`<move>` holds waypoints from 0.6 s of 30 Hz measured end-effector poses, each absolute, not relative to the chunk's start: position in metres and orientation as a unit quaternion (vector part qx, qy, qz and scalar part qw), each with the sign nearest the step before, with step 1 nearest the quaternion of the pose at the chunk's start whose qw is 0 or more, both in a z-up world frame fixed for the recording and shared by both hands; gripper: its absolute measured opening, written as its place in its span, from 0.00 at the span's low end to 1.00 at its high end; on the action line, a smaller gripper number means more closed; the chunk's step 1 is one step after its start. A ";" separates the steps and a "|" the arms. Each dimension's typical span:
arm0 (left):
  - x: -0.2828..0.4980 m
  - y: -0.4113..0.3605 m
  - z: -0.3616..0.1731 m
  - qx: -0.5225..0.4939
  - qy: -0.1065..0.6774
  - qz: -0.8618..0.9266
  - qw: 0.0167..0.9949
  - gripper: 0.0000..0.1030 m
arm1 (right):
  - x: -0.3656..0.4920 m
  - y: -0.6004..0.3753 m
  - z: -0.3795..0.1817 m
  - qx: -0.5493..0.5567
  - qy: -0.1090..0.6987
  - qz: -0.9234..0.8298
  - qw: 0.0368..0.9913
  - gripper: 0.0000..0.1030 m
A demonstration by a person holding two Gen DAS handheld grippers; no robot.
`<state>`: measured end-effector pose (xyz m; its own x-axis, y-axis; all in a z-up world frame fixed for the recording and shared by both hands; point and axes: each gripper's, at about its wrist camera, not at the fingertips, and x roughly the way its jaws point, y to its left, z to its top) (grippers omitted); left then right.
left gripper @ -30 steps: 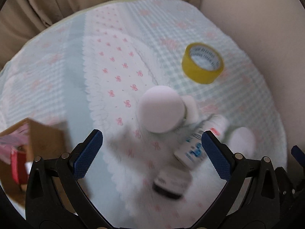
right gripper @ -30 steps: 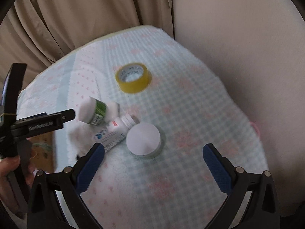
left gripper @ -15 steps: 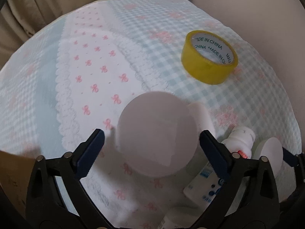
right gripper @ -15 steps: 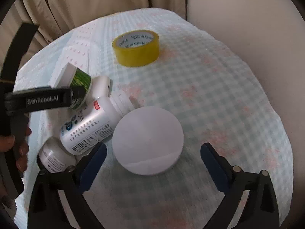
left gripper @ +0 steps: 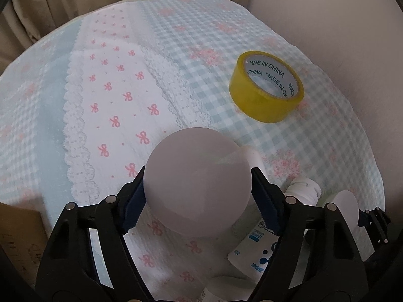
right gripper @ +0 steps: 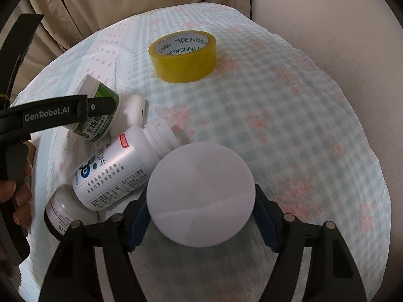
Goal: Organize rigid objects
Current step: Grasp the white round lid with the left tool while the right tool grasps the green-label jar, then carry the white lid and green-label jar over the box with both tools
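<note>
L gripper [left gripper: 197,176]: narrow, both blue pads pressed on the sides of a green-label jar [left gripper: 191,196]. Its white end faces the cam, so the long axis runs roughly along the fingers. R cam confirms: the jar is tilted, with one L finger across its label. Cannot tell if it is clear of the cloth [left gripper: 113,88].

R gripper [right gripper: 200,196]: also narrow, pads against a round white tub [right gripper: 199,176], flat face toward the cam. Tub sits just beside the neck of a big white bottle [right gripper: 113,173] lying on its side, cap end pointing toward the tape roll [right gripper: 183,65]. A small bottle [right gripper: 63,214] lies touching the big one at its base end.

Tape roll is well apart from both tools, further back on the cloth, lying flat with hole up.

Key relation: brown cardboard [left gripper: 17,234], prob. a box, shows at lower L edge of L cam, i.e. left of and behind the L tool. L arm is nearer to it; R would have to cross over the bottles. Judgement: L jar goes first, swing L and back. Risk: smooth round sides may slip.
</note>
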<state>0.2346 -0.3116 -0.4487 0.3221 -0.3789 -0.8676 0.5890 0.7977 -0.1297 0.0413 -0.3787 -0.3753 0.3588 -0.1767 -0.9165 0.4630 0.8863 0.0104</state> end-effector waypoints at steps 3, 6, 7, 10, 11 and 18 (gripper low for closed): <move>0.234 -0.309 -0.444 0.106 0.497 -0.296 0.809 0.70 | 0.041 -0.381 -0.372 0.141 0.531 -0.199 0.812 0.67; 0.232 -0.305 -0.439 0.105 0.493 -0.295 0.811 0.69 | 0.040 -0.384 -0.366 0.146 0.525 -0.204 0.813 0.67; 0.231 -0.305 -0.437 0.105 0.493 -0.295 0.812 0.69 | 0.039 -0.385 -0.364 0.147 0.524 -0.205 0.814 0.67; 0.230 -0.300 -0.427 0.099 0.489 -0.291 0.816 0.69 | 0.038 -0.387 -0.357 0.150 0.519 -0.207 0.815 0.67; 0.228 -0.297 -0.420 0.095 0.487 -0.291 0.818 0.69 | 0.038 -0.387 -0.353 0.150 0.518 -0.208 0.816 0.67; 0.220 -0.274 -0.358 0.074 0.463 -0.284 0.836 0.69 | 0.040 -0.385 -0.299 0.148 0.498 -0.208 0.828 0.67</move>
